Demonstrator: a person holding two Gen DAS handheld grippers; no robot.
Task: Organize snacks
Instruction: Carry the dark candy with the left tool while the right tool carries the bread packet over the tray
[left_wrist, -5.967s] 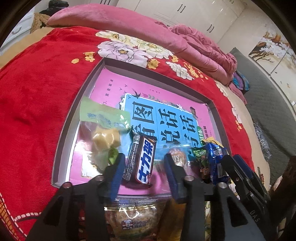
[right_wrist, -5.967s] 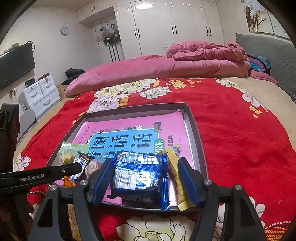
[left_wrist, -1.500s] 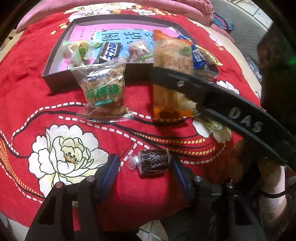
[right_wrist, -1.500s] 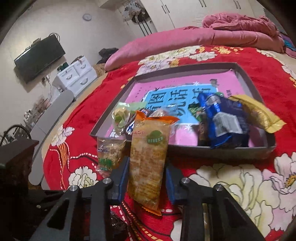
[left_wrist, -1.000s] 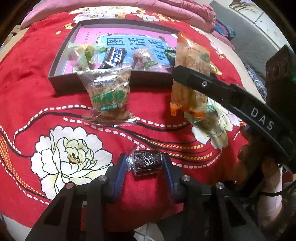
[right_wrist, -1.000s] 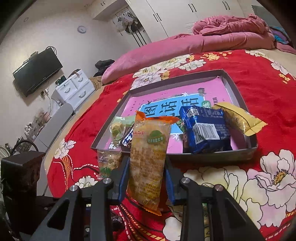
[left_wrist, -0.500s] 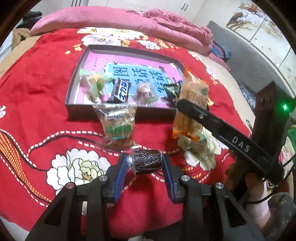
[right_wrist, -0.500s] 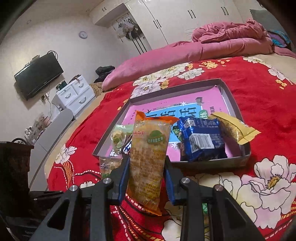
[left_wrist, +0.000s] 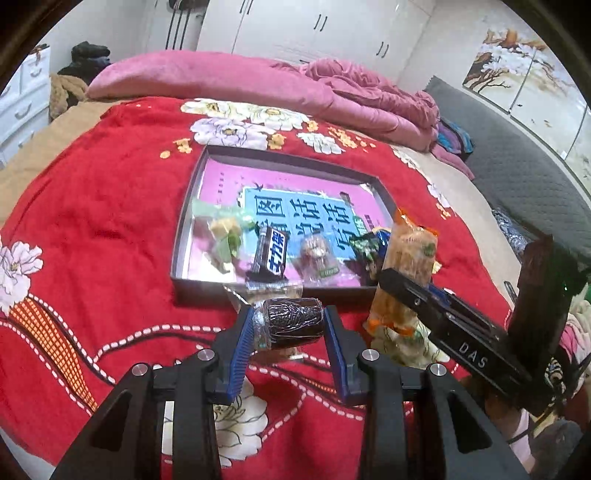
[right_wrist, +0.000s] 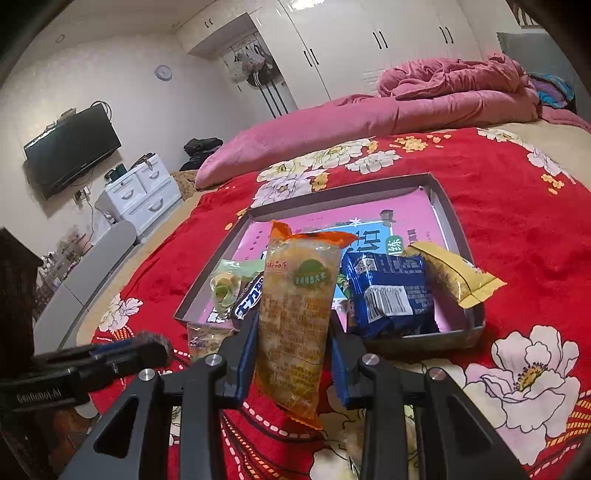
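Left gripper (left_wrist: 289, 325) clamped on a small dark candy (left_wrist: 290, 322) in clear wrap, pads pressing both ends, held above the red flowered blanket (left_wrist: 92, 229) just in front of the tray (left_wrist: 199, 291). Right gripper (right_wrist: 293, 339) closed on a tall orange-topped snack bag (right_wrist: 295, 314), bag standing upright between the pads, its lower end hanging below them. Same bag (left_wrist: 404, 269) visible from the left wrist view, off to the right, near the tray's front right corner.

Inside the shallow grey tray, along the front edge: a green-and-yellow sweet (left_wrist: 225, 236) at the left, a chocolate bar (left_wrist: 271, 256) beside it, a small clear-wrapped snack (left_wrist: 317, 254) next, then a blue packet (right_wrist: 388, 291) and a yellow packet (right_wrist: 454, 273) at the right, the yellow one poking over the rim. Pink and blue book cover (left_wrist: 295, 206) lining the tray floor. One clear bag of crackers (right_wrist: 203, 339) lying on the blanket just outside the tray's front wall, partly hidden behind the left gripper. Pink quilt (right_wrist: 406, 107) heaped at the far side of the bed.
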